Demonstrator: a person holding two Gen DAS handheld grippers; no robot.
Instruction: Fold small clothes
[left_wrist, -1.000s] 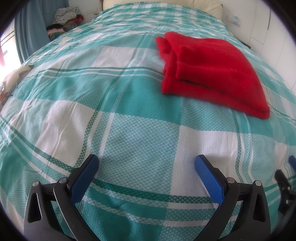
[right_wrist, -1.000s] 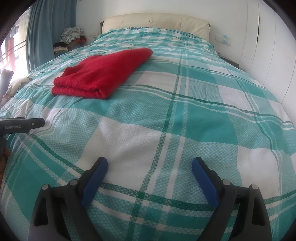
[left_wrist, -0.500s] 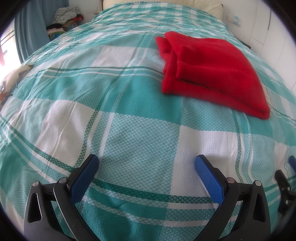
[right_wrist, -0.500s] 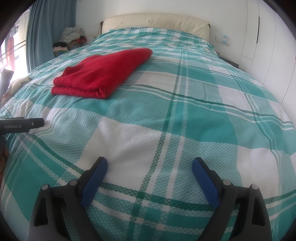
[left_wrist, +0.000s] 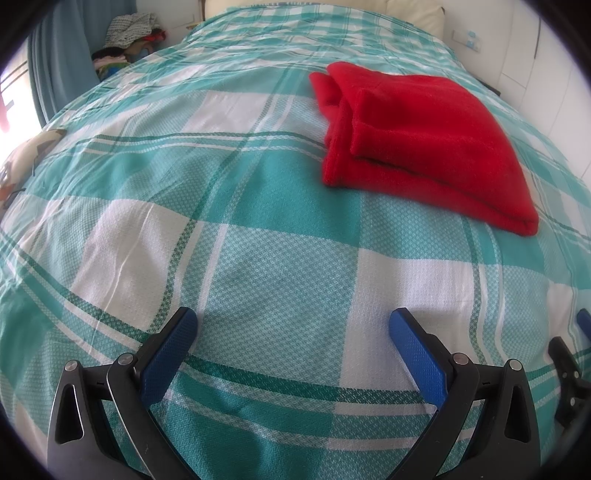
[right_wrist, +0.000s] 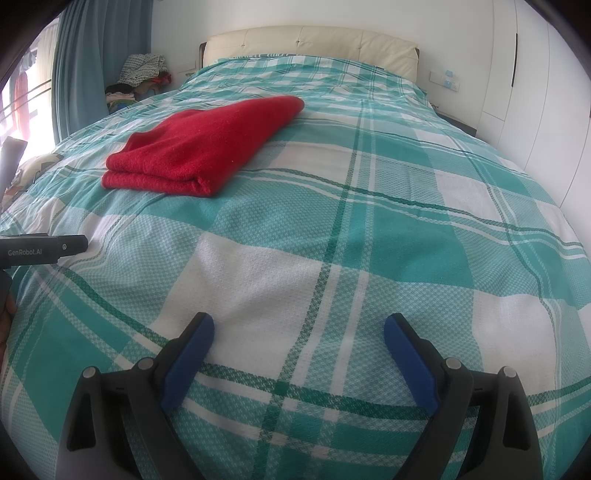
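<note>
Left gripper (left_wrist: 293, 328) jaws spread wide, holding nothing, over the teal-and-white plaid bedspread (left_wrist: 258, 258). Right gripper (right_wrist: 299, 332) likewise wide apart and empty. Folded red fleece garment (left_wrist: 424, 144) lies flat on the bedspread, well ahead of both grippers, right of the left one, left of the right one (right_wrist: 207, 151).

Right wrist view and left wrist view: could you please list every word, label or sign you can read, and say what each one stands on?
"GenRobot.AI": white lettering on the black bar-shaped body of the left claw, at the left edge of the right wrist view.
White wall plate with small blue marks beside the cream padded headboard: too small to read.
Left wrist view: no readable text.
</note>
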